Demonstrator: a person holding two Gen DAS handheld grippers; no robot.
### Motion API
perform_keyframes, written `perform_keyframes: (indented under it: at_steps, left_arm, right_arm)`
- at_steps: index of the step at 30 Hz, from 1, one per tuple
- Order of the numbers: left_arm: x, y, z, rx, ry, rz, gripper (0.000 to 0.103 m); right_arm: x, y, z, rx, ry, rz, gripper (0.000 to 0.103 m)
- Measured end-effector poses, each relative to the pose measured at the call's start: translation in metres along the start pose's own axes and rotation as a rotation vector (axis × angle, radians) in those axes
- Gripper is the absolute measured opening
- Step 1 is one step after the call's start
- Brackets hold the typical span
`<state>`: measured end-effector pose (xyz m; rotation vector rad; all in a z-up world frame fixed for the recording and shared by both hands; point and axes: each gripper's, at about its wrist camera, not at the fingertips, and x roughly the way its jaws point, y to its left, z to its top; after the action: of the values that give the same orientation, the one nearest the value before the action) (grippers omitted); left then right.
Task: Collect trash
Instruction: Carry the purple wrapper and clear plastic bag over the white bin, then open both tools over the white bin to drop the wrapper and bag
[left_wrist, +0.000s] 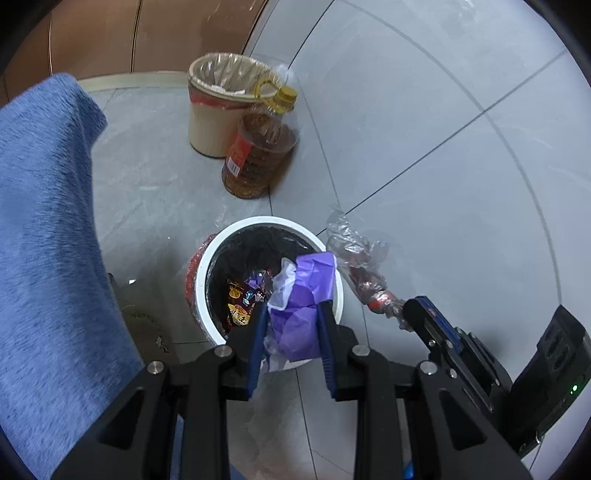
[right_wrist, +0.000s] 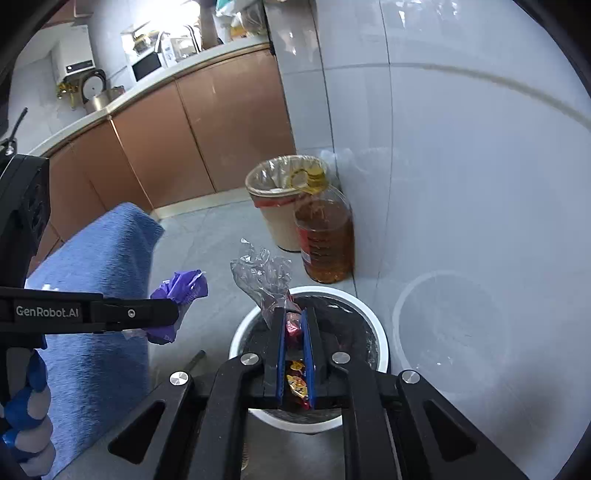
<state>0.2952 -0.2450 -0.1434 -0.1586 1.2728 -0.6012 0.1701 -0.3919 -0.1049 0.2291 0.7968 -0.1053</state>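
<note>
A white bin (left_wrist: 258, 223) with a black liner stands on the grey floor tiles, with snack wrappers lying inside. My left gripper (left_wrist: 292, 307) hangs over its near rim, shut on a crumpled purple wrapper (left_wrist: 314, 269). At the right, my right gripper (left_wrist: 406, 306) pinches a clear plastic wrapper (left_wrist: 354, 251) with a red part. In the right wrist view my right gripper (right_wrist: 293, 314) is shut on that clear wrapper (right_wrist: 262, 273) above the bin (right_wrist: 369, 306). My left gripper (right_wrist: 173, 314) holds the purple wrapper (right_wrist: 184, 288) just left of the bin.
A beige bin (left_wrist: 218, 99) with a clear liner and a large oil bottle (left_wrist: 258, 155) stand behind the white bin, by a tiled wall (right_wrist: 443, 147). Blue fabric (left_wrist: 44, 221) fills the left. Brown cabinets (right_wrist: 166, 129) run behind. A gloved hand (right_wrist: 26, 424) grips the left handle.
</note>
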Motion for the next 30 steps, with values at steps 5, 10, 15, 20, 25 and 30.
perform_keyframes:
  at_steps: [5,10,15,20,25,30]
  left_arm:
    - [0.022,0.001,0.007,-0.017,0.023,-0.003,0.027]
    - [0.030,0.000,0.012,-0.022,0.031,-0.019,0.036]
    - [0.027,-0.001,0.011,-0.020,0.027,-0.032,0.044]
    - [0.019,-0.004,0.010,-0.009,0.001,-0.047,0.044]
    - [-0.010,-0.007,0.003,0.022,-0.075,-0.034,0.044]
    - [-0.057,-0.010,-0.012,0.067,-0.194,-0.002,0.044]
  right_arm:
    - [0.022,-0.009,0.001,0.030,0.027,-0.027,0.010]
    - [0.039,-0.015,-0.002,0.034,0.059,-0.046,0.015]
    - [0.047,-0.019,-0.005,0.039,0.080,-0.058,0.029]
    - [0.040,-0.017,-0.006,0.034,0.074,-0.062,0.032]
    - [0.027,-0.009,-0.003,0.026,0.049,-0.065,0.038]
    - [0.004,0.008,0.004,0.008,0.007,-0.049,0.043]
